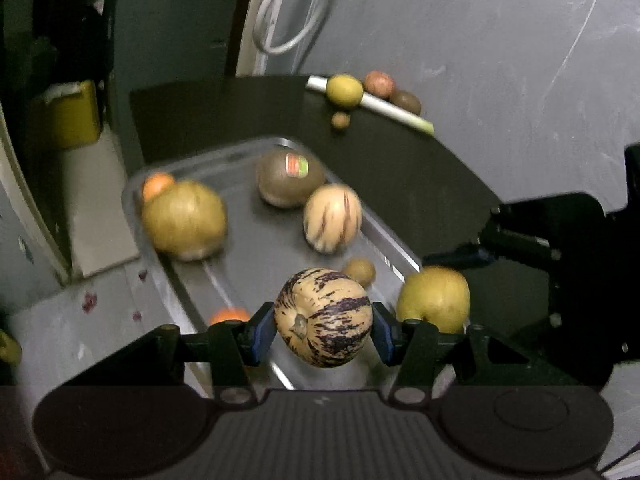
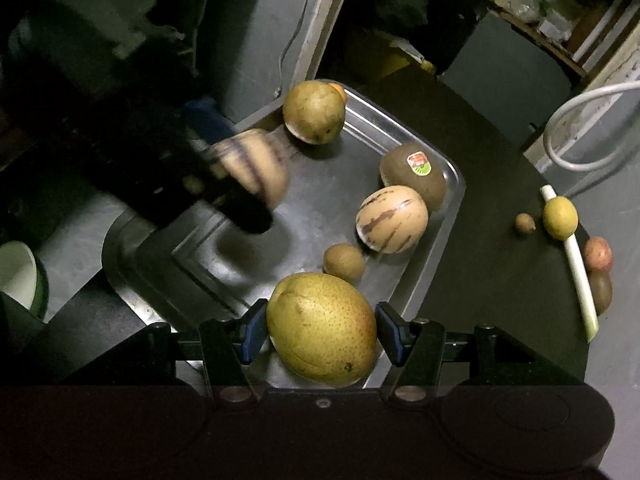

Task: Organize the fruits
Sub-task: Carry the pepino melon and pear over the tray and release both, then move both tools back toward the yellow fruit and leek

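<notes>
My left gripper (image 1: 323, 334) is shut on a cream fruit with purple stripes (image 1: 324, 312), holding it above the near end of a steel tray (image 1: 256, 256). My right gripper (image 2: 322, 336) is shut on a large yellow pear (image 2: 322, 328) over the tray's (image 2: 404, 130) near corner. In the tray lie a brown pear (image 2: 314, 112), a stickered kiwi (image 2: 412, 178), a pale striped fruit (image 2: 392, 220), a small brown fruit (image 2: 344, 262) and an orange (image 2: 338, 90). The left gripper and its fruit (image 2: 256, 168) show blurred in the right wrist view.
On the dark table beyond the tray lie a white-green stalk (image 2: 576, 264), a yellow-green fruit (image 2: 560, 217), a small brown fruit (image 2: 525, 223), a reddish fruit (image 2: 598, 254) and a kiwi (image 2: 602, 290). A white bowl (image 2: 20, 276) sits at the left, a white hose (image 2: 580, 128) beyond the table.
</notes>
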Available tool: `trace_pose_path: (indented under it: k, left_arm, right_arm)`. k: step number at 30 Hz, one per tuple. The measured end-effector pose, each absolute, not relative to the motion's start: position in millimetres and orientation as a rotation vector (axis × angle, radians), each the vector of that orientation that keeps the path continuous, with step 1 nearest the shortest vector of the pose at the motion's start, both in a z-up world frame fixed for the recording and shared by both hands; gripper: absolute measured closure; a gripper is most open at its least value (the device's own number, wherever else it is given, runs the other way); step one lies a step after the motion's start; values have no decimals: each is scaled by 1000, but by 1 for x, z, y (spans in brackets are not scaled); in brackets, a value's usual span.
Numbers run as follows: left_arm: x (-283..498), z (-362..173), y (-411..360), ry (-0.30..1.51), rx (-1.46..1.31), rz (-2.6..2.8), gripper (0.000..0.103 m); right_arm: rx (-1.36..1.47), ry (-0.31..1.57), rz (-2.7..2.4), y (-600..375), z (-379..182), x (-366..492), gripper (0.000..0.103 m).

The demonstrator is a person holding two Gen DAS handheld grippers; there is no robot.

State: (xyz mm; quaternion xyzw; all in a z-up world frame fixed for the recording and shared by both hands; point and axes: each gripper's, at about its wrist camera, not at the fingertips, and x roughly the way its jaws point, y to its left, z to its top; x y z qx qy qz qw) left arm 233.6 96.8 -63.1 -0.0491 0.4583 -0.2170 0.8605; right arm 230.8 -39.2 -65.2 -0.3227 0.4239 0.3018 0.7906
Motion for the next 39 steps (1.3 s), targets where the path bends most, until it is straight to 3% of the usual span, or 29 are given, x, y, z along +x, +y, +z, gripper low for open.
trace_pose_path:
  k: [20, 23, 35, 39]
  left_arm:
    - [229, -87, 105, 1091, -71, -489, 49]
    - [229, -87, 106, 1095, -85, -495, 48]
    - [204, -57, 126, 996, -71, -494, 16]
    - [176, -36, 143, 919, -23, -499, 1]
  right_arm:
    - [-737, 976, 596, -23, -76, 233, 44]
    - [-724, 969, 573, -23, -74, 231, 37]
    - [-613, 836, 292, -40, -34, 173, 12]
    - [-485, 796, 167, -38, -18, 135, 4]
